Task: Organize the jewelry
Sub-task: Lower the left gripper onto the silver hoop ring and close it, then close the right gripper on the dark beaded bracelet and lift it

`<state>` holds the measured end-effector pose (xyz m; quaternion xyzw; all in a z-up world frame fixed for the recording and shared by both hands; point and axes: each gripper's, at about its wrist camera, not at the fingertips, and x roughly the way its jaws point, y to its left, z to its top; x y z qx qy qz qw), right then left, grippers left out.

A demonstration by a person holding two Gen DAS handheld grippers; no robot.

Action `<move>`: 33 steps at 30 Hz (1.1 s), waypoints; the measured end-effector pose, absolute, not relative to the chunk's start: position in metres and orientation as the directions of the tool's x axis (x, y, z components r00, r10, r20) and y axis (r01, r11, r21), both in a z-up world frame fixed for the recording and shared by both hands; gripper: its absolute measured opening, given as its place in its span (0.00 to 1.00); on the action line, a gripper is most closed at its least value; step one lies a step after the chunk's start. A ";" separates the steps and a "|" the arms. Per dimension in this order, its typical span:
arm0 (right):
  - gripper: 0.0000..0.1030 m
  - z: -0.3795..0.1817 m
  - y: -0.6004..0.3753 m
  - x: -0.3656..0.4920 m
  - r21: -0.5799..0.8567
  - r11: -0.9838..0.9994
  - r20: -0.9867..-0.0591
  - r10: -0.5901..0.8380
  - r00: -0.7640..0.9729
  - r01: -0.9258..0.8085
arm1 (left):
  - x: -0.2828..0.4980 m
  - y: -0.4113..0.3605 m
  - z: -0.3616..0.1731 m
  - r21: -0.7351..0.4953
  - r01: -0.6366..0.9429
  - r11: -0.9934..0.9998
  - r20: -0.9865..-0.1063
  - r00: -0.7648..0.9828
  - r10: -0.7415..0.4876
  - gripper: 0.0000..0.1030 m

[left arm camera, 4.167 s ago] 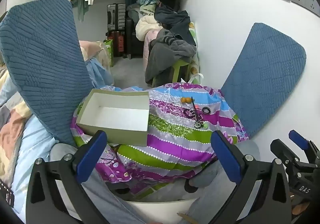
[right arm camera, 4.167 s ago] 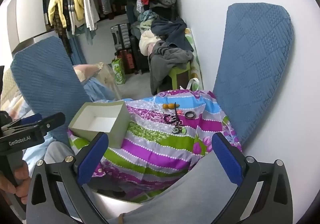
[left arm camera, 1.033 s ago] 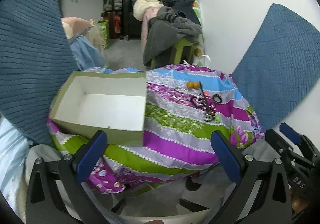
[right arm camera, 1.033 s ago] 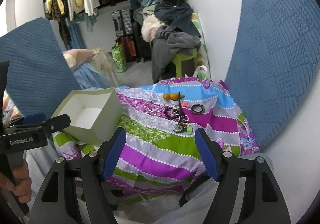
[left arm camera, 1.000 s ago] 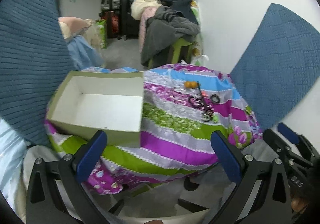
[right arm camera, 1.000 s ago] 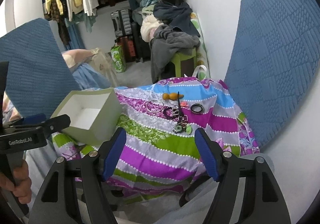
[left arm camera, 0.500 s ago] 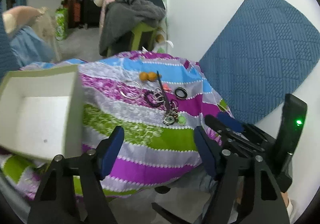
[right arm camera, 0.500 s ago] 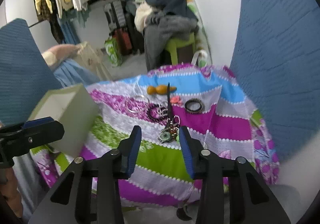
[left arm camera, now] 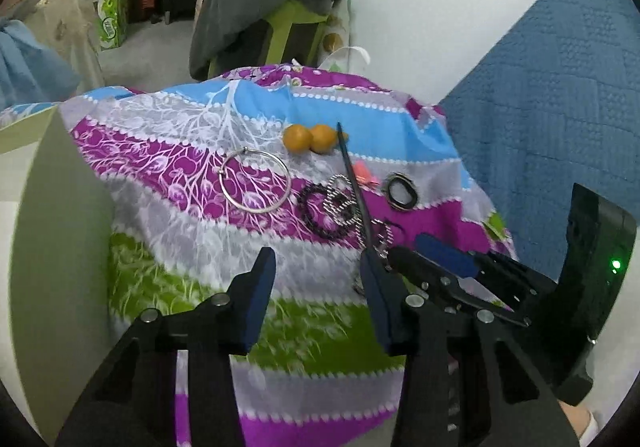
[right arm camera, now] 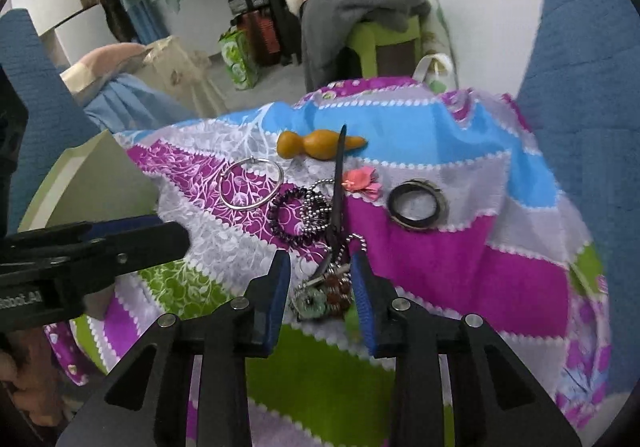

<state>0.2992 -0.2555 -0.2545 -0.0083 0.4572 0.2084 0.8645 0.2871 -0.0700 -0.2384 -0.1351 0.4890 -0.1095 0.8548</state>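
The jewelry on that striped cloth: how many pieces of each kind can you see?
Ring-shaped bangles: 2, silver hoop and dark ring
Beaded or chain pieces: 2, dark bead bracelet and ball chain
Orange gourd-shaped bead piece: 1
Black hair stick: 1
Pink flower clip: 1
Green pendant: 1
Total: 8

**Both grippers low over the striped cloth**

The right gripper (right arm camera: 320, 279) hangs close above the striped cloth (right arm camera: 440, 259), its blue-padded jaws partly apart with a gap between them, nothing clamped. The left gripper (left arm camera: 316, 279) sits just to its left over the same cloth, jaws spread somewhat wider. Its black body (right arm camera: 80, 247) crosses the right wrist view, a hand (right arm camera: 24, 379) gripping it below.
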 end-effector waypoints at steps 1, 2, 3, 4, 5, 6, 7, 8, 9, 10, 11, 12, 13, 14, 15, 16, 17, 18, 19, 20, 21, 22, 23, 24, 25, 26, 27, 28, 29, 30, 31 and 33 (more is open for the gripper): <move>0.27 -0.257 -0.254 0.301 0.166 0.914 -0.798 0.346 0.494 -0.370 | 0.292 -0.069 -0.242 -0.329 0.044 0.943 -0.813 0.496 -0.306 0.43; 0.27 -0.260 -0.251 0.305 0.156 0.914 -0.804 0.338 0.489 -0.374 | 0.297 -0.066 -0.245 -0.325 0.029 0.945 -0.814 0.501 -0.296 0.43; 0.27 -0.263 -0.250 0.308 0.158 0.915 -0.809 0.336 0.483 -0.372 | 0.303 -0.063 -0.249 -0.319 0.008 0.948 -0.817 0.504 -0.279 0.43; 0.21 -0.266 -0.250 0.310 0.162 0.915 -0.813 0.337 0.475 -0.371 | 0.307 -0.061 -0.251 -0.313 -0.003 0.950 -0.821 0.503 -0.269 0.44; 0.12 -0.269 -0.250 0.312 0.166 0.914 -0.819 0.336 0.466 -0.369 | 0.313 -0.058 -0.256 -0.302 -0.018 0.953 -0.828 0.501 -0.253 0.44; 0.09 -0.272 -0.251 0.314 0.168 0.915 -0.826 0.334 0.455 -0.367 | 0.318 -0.055 -0.259 -0.295 -0.029 0.955 -0.834 0.496 -0.242 0.45; 0.05 -0.273 -0.252 0.314 0.171 0.916 -0.830 0.333 0.448 -0.363 | 0.322 -0.054 -0.262 -0.289 -0.041 0.957 -0.841 0.488 -0.233 0.53; 0.05 -0.274 -0.254 0.315 0.186 0.916 -0.830 0.341 0.441 -0.356 | 0.329 -0.053 -0.266 -0.271 -0.053 0.961 -0.854 0.475 -0.215 0.61; 0.04 -0.273 -0.256 0.316 0.212 0.912 -0.823 0.360 0.440 -0.350 | 0.331 -0.053 -0.268 -0.252 -0.060 0.966 -0.861 0.469 -0.196 0.76; 0.04 -0.271 -0.258 0.317 0.229 0.909 -0.815 0.375 0.442 -0.348 | 0.334 -0.054 -0.269 -0.234 -0.061 0.970 -0.862 0.475 -0.178 0.78; 0.04 -0.267 -0.260 0.317 0.248 0.904 -0.801 0.394 0.451 -0.348 | 0.336 -0.056 -0.270 -0.219 -0.050 0.974 -0.861 0.479 -0.169 0.78; 0.04 -0.263 -0.262 0.316 0.259 0.901 -0.791 0.405 0.458 -0.349 | 0.338 -0.058 -0.271 -0.210 -0.045 0.977 -0.865 0.474 -0.164 0.78; 0.04 -0.261 -0.262 0.316 0.267 0.898 -0.785 0.414 0.462 -0.351 | 0.341 -0.059 -0.271 -0.204 -0.038 0.978 -0.867 0.472 -0.163 0.78; 0.04 -0.257 -0.263 0.316 0.280 0.892 -0.774 0.428 0.466 -0.355 | 0.343 -0.062 -0.271 -0.189 -0.032 0.981 -0.866 0.476 -0.151 0.78; 0.04 -0.255 -0.264 0.316 0.289 0.888 -0.767 0.438 0.469 -0.357 | 0.345 -0.064 -0.271 -0.174 -0.031 0.984 -0.868 0.478 -0.138 0.78; 0.04 -0.253 -0.264 0.317 0.293 0.887 -0.762 0.443 0.473 -0.358 | 0.349 -0.065 -0.273 -0.163 -0.027 0.986 -0.870 0.475 -0.131 0.78; 0.04 -0.251 -0.265 0.317 0.302 0.884 -0.756 0.450 0.476 -0.358 | 0.353 -0.067 -0.276 -0.153 -0.021 0.988 -0.876 0.467 -0.125 0.78; 0.04 -0.250 -0.265 0.317 0.307 0.882 -0.752 0.455 0.478 -0.356 | 0.358 -0.068 -0.279 -0.140 -0.019 0.990 -0.882 0.456 -0.116 0.78; 0.04 -0.249 -0.267 0.318 0.312 0.882 -0.749 0.457 0.480 -0.354 | 0.362 -0.071 -0.281 -0.128 -0.019 0.992 -0.888 0.448 -0.107 0.78; 0.04 -0.248 -0.268 0.318 0.315 0.882 -0.746 0.459 0.482 -0.351 | 0.366 -0.073 -0.283 -0.120 -0.014 0.993 -0.888 0.449 -0.100 0.78; 0.04 -0.247 -0.270 0.318 0.319 0.881 -0.743 0.461 0.486 -0.349 | 0.369 -0.075 -0.284 -0.103 -0.008 0.995 -0.888 0.452 -0.088 0.78; 0.04 -0.246 -0.271 0.318 0.323 0.880 -0.739 0.464 0.488 -0.347 | 0.372 -0.077 -0.285 -0.092 -0.004 0.996 -0.888 0.452 -0.080 0.78; 0.04 -0.245 -0.273 0.317 0.330 0.879 -0.735 0.468 0.491 -0.345 | 0.375 -0.079 -0.287 -0.075 -0.002 0.997 -0.889 0.454 -0.067 0.78; 0.04 -0.245 -0.273 0.318 0.333 0.878 -0.733 0.470 0.491 -0.343 | 0.376 -0.079 -0.288 -0.071 -0.001 0.997 -0.889 0.453 -0.063 0.78; 0.04 -0.245 -0.274 0.317 0.338 0.877 -0.731 0.474 0.491 -0.343 | 0.378 -0.080 -0.290 -0.067 0.002 0.998 -0.890 0.452 -0.061 0.78; 0.04 -0.244 -0.275 0.317 0.339 0.877 -0.731 0.474 0.491 -0.341 | 0.379 -0.081 -0.293 -0.053 0.010 0.999 -0.892 0.449 -0.052 0.78; 0.04 -0.244 -0.275 0.317 0.342 0.876 -0.730 0.476 0.491 -0.340 | 0.379 -0.081 -0.292 -0.050 0.011 0.999 -0.885 0.462 -0.050 0.77; 0.04 -0.244 -0.276 0.317 0.345 0.875 -0.728 0.478 0.492 -0.339 | 0.381 -0.081 -0.293 -0.043 0.012 0.999 -0.883 0.467 -0.044 0.76; 0.04 -0.244 -0.276 0.317 0.347 0.875 -0.728 0.478 0.491 -0.338 | 0.381 -0.082 -0.294 -0.042 0.007 0.999 -0.885 0.463 -0.041 0.71; 0.04 -0.244 -0.276 0.318 0.347 0.875 -0.729 0.478 0.490 -0.337 | 0.381 -0.084 -0.294 -0.022 0.007 1.000 -0.887 0.461 -0.023 0.66; 0.04 -0.244 -0.276 0.318 0.346 0.876 -0.730 0.477 0.490 -0.336 | 0.385 -0.089 -0.295 0.004 0.022 1.000 -0.887 0.462 -0.007 0.66; 0.04 -0.244 -0.276 0.318 0.347 0.875 -0.730 0.478 0.489 -0.337 | 0.382 -0.096 -0.297 0.043 0.062 0.997 -0.882 0.470 0.009 0.66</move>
